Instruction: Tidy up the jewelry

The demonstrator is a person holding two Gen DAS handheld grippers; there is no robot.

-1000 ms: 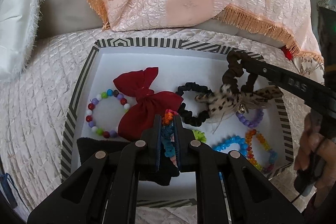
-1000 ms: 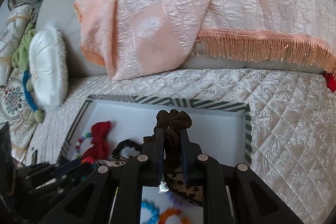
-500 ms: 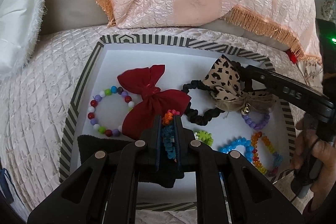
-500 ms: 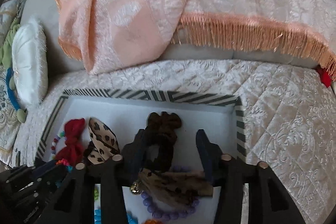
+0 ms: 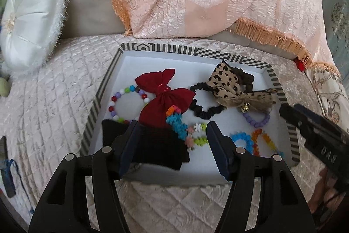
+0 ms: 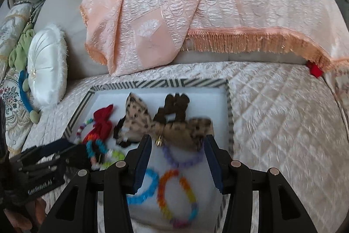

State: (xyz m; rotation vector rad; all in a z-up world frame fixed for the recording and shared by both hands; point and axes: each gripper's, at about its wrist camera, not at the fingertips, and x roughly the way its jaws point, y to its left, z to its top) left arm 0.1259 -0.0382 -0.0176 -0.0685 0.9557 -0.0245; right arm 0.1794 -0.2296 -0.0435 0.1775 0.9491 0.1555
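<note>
Both grippers, left [image 5: 172, 141] and right [image 6: 176, 158], gape empty over the tray [image 5: 192, 51]; closing blindly risks snagging the leopard bow [image 5: 235, 88].

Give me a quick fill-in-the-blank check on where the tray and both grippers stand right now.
1. Both the left gripper and the right gripper are ____.
2. The small gold bell hangs from the ____-print bow.
3. The red bow partly covers a bracelet of ____ beads.
4. All the pieces lie in a tray with a ____ rim.

Missing words: open; leopard; multicolored; striped
</note>
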